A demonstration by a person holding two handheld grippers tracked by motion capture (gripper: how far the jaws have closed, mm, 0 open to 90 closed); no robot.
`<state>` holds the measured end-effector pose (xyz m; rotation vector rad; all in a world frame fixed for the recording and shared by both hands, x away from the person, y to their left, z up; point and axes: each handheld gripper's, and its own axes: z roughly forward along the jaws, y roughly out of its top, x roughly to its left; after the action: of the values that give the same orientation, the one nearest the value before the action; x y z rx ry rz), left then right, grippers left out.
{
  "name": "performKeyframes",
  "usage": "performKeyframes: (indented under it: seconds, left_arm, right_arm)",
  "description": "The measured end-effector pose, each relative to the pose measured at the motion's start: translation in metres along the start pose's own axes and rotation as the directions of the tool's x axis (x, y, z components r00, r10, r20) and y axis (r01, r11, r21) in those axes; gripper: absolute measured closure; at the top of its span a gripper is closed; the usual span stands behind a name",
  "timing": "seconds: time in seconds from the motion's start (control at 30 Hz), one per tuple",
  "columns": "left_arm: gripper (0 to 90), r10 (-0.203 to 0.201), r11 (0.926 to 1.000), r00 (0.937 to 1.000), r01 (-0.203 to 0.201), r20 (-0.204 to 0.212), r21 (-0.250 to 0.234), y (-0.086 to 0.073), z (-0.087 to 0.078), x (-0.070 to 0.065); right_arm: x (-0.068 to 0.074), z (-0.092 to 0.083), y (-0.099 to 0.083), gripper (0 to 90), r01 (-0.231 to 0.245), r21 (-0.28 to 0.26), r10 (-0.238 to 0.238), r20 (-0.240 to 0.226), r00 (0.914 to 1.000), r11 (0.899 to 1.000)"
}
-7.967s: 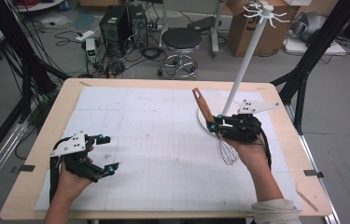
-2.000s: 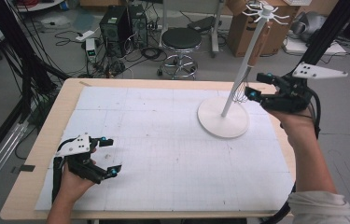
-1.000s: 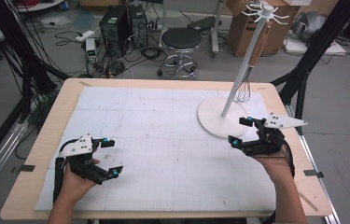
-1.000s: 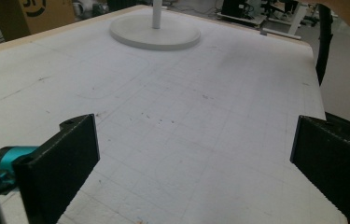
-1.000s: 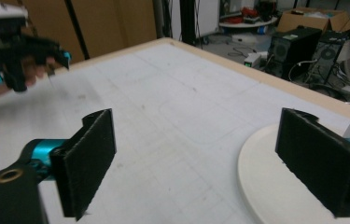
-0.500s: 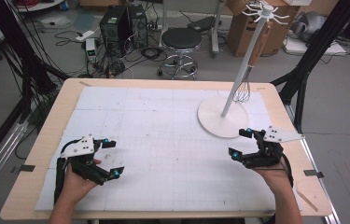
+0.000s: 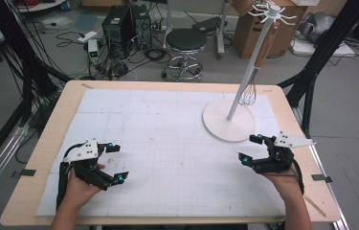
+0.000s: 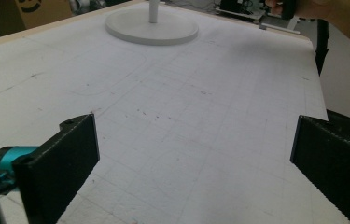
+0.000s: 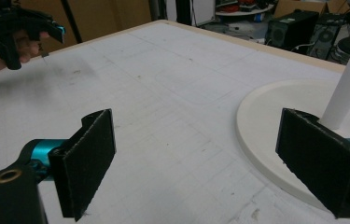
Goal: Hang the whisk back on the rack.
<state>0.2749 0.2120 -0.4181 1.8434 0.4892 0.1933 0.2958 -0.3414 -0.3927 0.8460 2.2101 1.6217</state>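
Note:
A white stand [image 7: 229, 120] with a round base rises at the table's back right. A whisk [image 7: 249, 93] with a wooden handle hangs from a hook at its top, wires down beside the pole. My right gripper [image 7: 250, 148] rests open just in front of the base, nothing between its jaws. In the right gripper view the gripper [image 9: 200, 158] stands wide open, with the base [image 9: 266, 121] close by on the right. My left gripper [image 7: 116, 162] is open and empty at the front left. The left gripper view shows it [image 8: 196, 168] spread wide over bare mat, the stand's base [image 8: 151, 28] far off.
A white gridded mat [image 7: 167, 143] covers most of the wooden table [image 7: 38, 158]. Beyond the far edge stand a stool [image 7: 185, 43], a computer tower [image 7: 119, 26] and cardboard boxes [image 7: 246, 31]. Black frame legs [image 7: 311, 72] flank the table.
The right gripper carried the whisk up to the stand, left it hanging there, then came back down to the table in front of the base. The left gripper has stayed put.

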Motion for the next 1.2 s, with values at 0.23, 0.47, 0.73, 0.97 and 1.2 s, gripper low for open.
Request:
performKeyframes:
  seconds: [0.23,0.47,0.73,0.97,1.2]
  left_arm:
    - [1.7,0.001,1.0000,1.0000,-0.001,-0.002,0.000,-0.0008,-0.0018,0.0000]
    - [1.7,-0.002,1.0000,1.0000,0.002,-0.002,-0.004,-0.0014,-0.0023,-0.0006]
    - [1.7,-0.001,1.0000,1.0000,0.001,-0.005,-0.007,-0.0009,-0.0041,-0.0007]
    - [1.7,-0.004,1.0000,1.0000,0.004,-0.006,-0.006,-0.0016,-0.0039,0.0002]
    - [1.7,-0.004,1.0000,0.9999,0.004,-0.010,-0.005,-0.0015,-0.0040,0.0011]
  right_arm:
    - [-0.0006,0.0019,0.0007,11.3,0.004,-0.013,-0.004,-0.003,1.0000,1.000]
    - [-0.0024,0.0020,0.0000,11.3,-0.003,-0.005,0.003,0.004,1.0000,1.000]
    - [-0.0013,0.0028,-0.0009,11.3,0.001,0.003,-0.001,0.005,1.0000,1.000]
    - [-0.0020,0.0026,-0.0016,11.3,-0.002,0.004,0.002,0.007,1.0000,1.000]
    - [-0.0016,0.0028,-0.0021,11.3,-0.005,0.007,0.004,0.008,1.0000,1.000]
